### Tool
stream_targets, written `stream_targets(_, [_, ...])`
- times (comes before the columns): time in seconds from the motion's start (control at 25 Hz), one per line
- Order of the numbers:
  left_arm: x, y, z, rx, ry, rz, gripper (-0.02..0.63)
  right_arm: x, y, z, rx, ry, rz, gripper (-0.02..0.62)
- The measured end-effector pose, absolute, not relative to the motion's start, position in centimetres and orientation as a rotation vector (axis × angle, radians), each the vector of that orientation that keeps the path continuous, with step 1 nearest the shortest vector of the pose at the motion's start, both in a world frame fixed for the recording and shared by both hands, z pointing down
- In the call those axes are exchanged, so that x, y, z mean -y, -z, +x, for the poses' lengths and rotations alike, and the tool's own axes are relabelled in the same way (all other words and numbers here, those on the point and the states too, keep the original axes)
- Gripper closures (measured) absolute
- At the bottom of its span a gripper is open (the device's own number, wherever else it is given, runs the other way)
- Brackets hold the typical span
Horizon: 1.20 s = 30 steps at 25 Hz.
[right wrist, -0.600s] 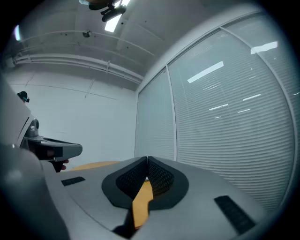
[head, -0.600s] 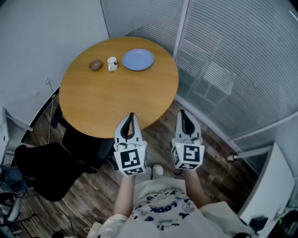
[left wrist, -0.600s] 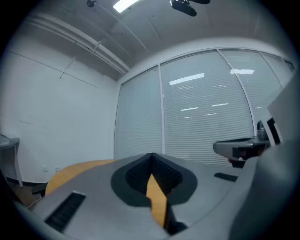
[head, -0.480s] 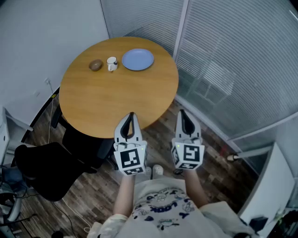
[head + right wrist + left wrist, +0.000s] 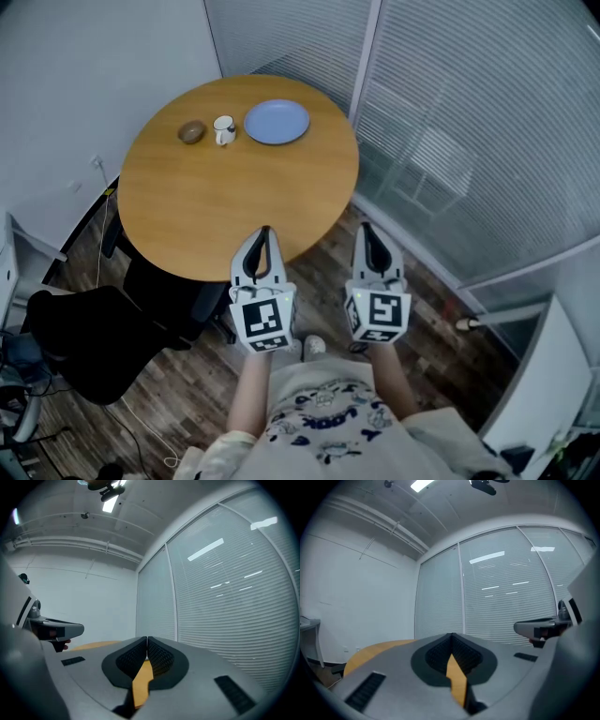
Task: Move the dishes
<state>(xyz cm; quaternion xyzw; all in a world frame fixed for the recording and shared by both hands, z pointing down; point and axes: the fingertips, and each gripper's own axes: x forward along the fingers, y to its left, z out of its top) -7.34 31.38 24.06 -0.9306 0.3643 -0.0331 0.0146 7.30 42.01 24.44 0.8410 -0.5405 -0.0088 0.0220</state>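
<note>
A blue plate (image 5: pixel 277 121), a small white mug (image 5: pixel 223 130) and a brown bowl (image 5: pixel 191 131) stand in a row at the far side of the round wooden table (image 5: pixel 225 202). My left gripper (image 5: pixel 263 232) is held level at the table's near edge, jaws shut with nothing between them. My right gripper (image 5: pixel 367 228) hangs just off the table's right edge over the floor, also shut and empty. In the left gripper view the left gripper's (image 5: pixel 451 636) tips meet; the right gripper's (image 5: pixel 146 639) tips meet in the right gripper view. The dishes are hidden in both gripper views.
A black office chair (image 5: pixel 94 337) stands at the left below the table. Glass walls with blinds (image 5: pixel 469 122) run behind and to the right. A white wall (image 5: pixel 84 84) closes the left side. The floor (image 5: pixel 441 309) is wood plank.
</note>
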Motion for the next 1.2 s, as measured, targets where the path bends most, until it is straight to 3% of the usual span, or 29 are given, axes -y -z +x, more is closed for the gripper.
stream_targets(0.6, [-28.2,-26.1,-5.2,-1.228,0.142,-2.911,0.603,-39.1,-27.3,10.6,1.693,-0.077,2.596,0.589])
stream_targets(1.2, [-15.5,-28.5,3.1,-1.262,0.19,-2.923,0.603,-25.9,-28.6,18.2,1.746,-0.076,2.513,0.589])
